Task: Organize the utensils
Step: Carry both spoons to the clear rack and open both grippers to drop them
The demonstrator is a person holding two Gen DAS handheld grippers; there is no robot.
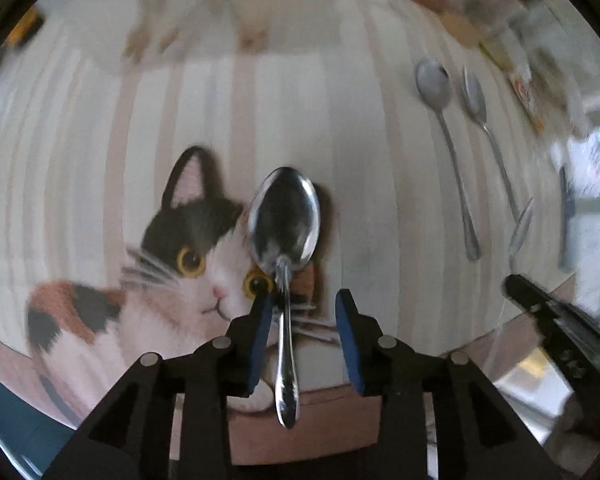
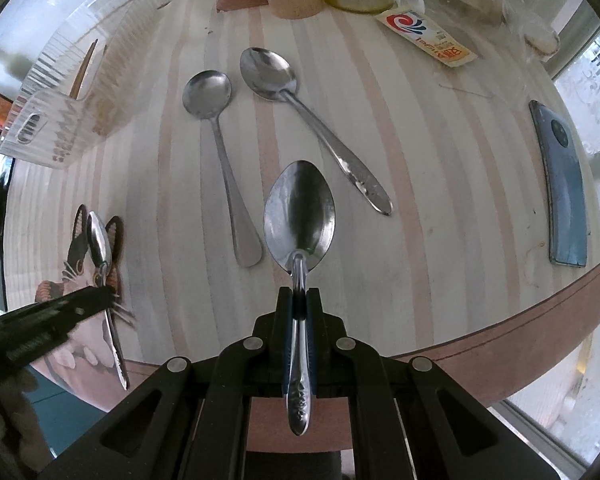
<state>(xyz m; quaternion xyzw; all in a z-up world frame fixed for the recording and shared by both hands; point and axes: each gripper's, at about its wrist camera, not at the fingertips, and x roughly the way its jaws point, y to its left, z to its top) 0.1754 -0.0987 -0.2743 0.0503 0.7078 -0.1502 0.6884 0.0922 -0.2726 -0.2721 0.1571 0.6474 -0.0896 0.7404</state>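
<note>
A packet (image 2: pixel 427 34) lies far ahead of the right gripper, a bit to its right, at the back of the table. It has a red and blue swirl logo and red letters, too small and turned to read

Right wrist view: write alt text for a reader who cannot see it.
The right gripper is clamped on a spoon above a striped tablecloth. Two more spoons lie flat beyond it, a phone at right, a clear ribbed basket at left.
</note>
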